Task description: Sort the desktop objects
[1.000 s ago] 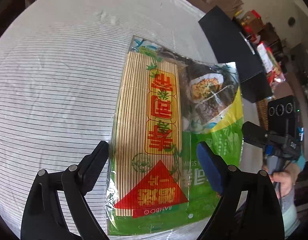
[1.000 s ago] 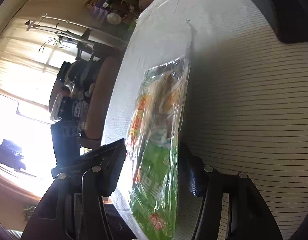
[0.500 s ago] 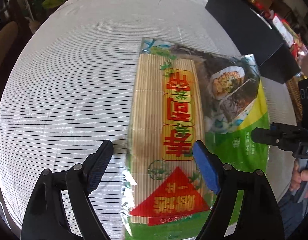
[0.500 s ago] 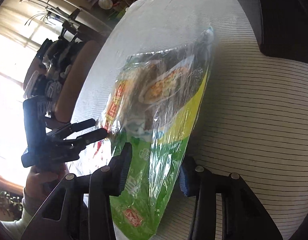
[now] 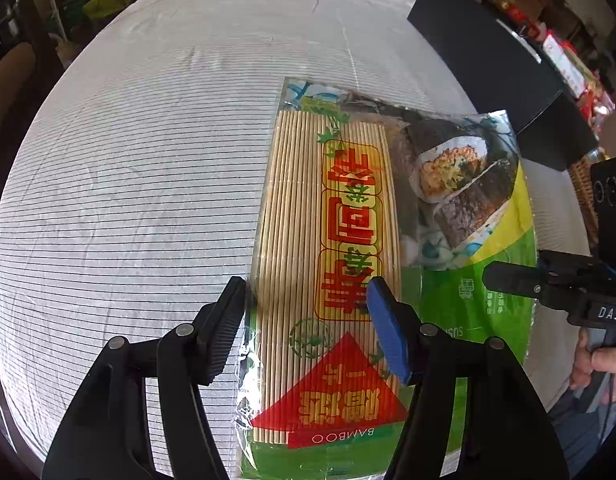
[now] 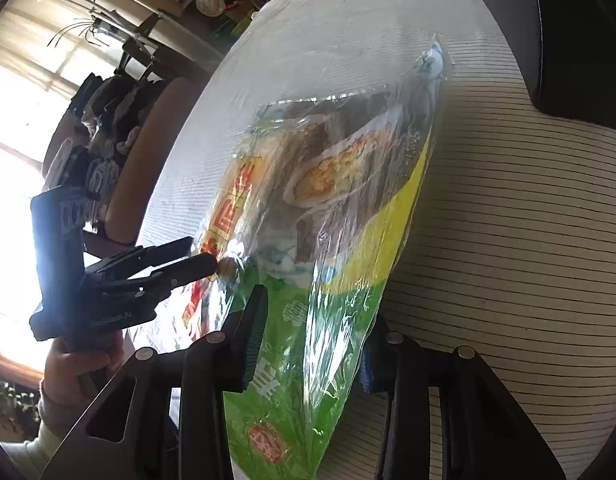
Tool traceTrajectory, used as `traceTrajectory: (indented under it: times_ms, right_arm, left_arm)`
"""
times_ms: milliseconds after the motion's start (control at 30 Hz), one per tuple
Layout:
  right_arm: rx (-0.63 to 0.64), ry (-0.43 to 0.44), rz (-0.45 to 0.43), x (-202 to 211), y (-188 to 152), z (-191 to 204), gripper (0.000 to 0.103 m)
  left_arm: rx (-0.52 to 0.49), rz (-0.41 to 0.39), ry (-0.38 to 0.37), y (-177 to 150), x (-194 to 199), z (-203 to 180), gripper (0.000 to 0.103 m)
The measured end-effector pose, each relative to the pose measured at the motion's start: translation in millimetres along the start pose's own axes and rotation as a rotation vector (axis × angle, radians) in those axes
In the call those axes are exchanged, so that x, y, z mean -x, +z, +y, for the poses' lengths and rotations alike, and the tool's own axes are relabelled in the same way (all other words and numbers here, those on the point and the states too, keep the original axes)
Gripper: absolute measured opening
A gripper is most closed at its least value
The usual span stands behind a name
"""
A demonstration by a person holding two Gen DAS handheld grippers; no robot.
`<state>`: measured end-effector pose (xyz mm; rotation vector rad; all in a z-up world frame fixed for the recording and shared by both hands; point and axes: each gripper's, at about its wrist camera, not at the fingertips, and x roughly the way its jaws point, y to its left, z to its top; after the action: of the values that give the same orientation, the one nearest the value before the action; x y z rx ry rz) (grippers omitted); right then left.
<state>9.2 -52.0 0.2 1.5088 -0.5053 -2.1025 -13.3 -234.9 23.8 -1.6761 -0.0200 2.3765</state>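
The counter (image 5: 127,168) carries a white cloth with thin dark stripes. A black box (image 5: 496,64) stands at its far right edge.

The sushi mat packet (image 5: 348,240), a bamboo mat sealed in clear and green printed plastic, lies on the counter toward the near right. Its right side is raised off the cloth, as the right wrist view shows.

Left gripper (image 5: 308,320): jaws closing, straddling the bamboo strip at the packet's near left part. The black pad meets the packet's left edge; whether the blue pad presses cannot be told.

Right gripper (image 6: 312,340): jaws closing across the green near edge of the packet, film bunched between them.
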Motion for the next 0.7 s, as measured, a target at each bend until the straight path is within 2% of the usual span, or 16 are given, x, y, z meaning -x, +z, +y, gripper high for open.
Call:
traceTrajectory:
  times_ms: [33, 67, 100, 133, 167, 233, 300, 500, 600, 700]
  right_arm:
    - [0.017, -0.033, -0.003, 2, 0, 2, 0.041]
    - [0.044, -0.090, -0.015, 6, 0, 4, 0.053]
    - [0.081, -0.152, -0.044, 16, 1, 7, 0.077]
    - [0.114, -0.203, -0.088, 27, 0, 8, 0.089]
    - [0.141, -0.257, -0.142, 41, -1, 8, 0.102]
    - [0.159, -0.329, -0.210, 65, -1, 0, 0.103]
    - [0.137, -0.388, -0.252, 85, -4, -16, 0.103]
    - [0.025, -0.500, -0.286, 123, -19, -78, 0.103]
    - [-0.010, -0.548, -0.297, 143, -27, -112, 0.103]
    - [-0.055, -0.569, -0.299, 156, -37, -141, 0.103]
  left_arm:
    - [-0.008, -0.029, 0.038, -1, 8, -2, 0.063]
    - [-0.016, -0.070, 0.051, 5, 17, -9, 0.077]
    - [-0.016, -0.117, 0.042, 8, 27, -16, 0.085]
    - [-0.013, -0.166, 0.017, 10, 38, -24, 0.097]
    - [-0.013, -0.212, -0.014, 12, 48, -35, 0.103]
    - [-0.029, -0.268, -0.049, 15, 58, -64, 0.103]
    - [-0.063, -0.275, -0.071, 17, 56, -100, 0.103]
    - [-0.163, -0.211, -0.054, 3, 15, -217, 0.103]
    - [-0.152, -0.189, -0.037, -6, -13, -258, 0.103]
    - [-0.133, -0.174, -0.003, -7, -31, -280, 0.103]
